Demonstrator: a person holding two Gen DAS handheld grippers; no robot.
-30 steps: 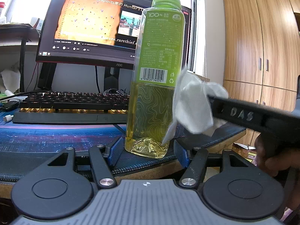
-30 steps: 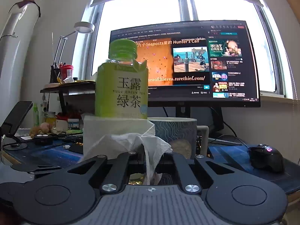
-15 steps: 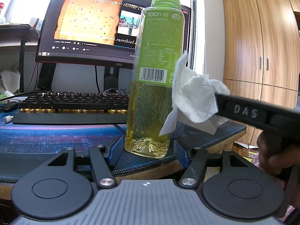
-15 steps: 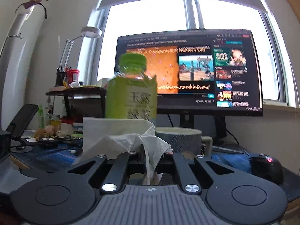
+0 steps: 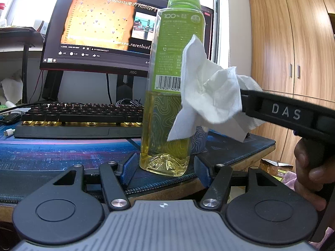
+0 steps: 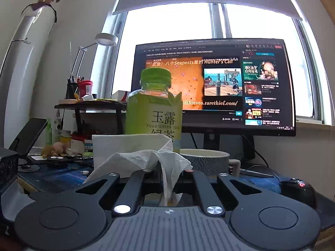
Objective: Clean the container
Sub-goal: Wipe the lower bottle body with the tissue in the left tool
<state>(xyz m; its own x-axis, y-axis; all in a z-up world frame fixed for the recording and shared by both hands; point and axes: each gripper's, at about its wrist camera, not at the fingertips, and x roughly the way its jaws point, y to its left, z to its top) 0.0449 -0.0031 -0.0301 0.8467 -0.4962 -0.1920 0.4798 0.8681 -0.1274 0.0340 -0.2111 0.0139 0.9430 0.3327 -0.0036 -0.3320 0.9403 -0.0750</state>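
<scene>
The right tool (image 5: 240, 102) pinches a crumpled paper towel (image 5: 209, 96) against the green tea bottle (image 5: 169, 96), which stands on the table between the left tool's (image 5: 163, 167) wide-open fingers; wiping is underway, and next it likely rubs down the label.

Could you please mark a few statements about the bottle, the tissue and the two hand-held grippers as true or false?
1. The bottle stands upright with its green cap on. True.
2. The right hand-held gripper is shut on a white tissue. True.
3. The left hand-held gripper is clamped tightly on the bottle. False: its blue pads stand apart on either side of the bottle's base, with gaps showing.
4. The bottle is full to the cap. False: the yellow liquid reaches only about half its height.
5. The monitor behind the bottle is switched off. False: it shows a video page.
6. A mug stands near the bottle. True.
</scene>
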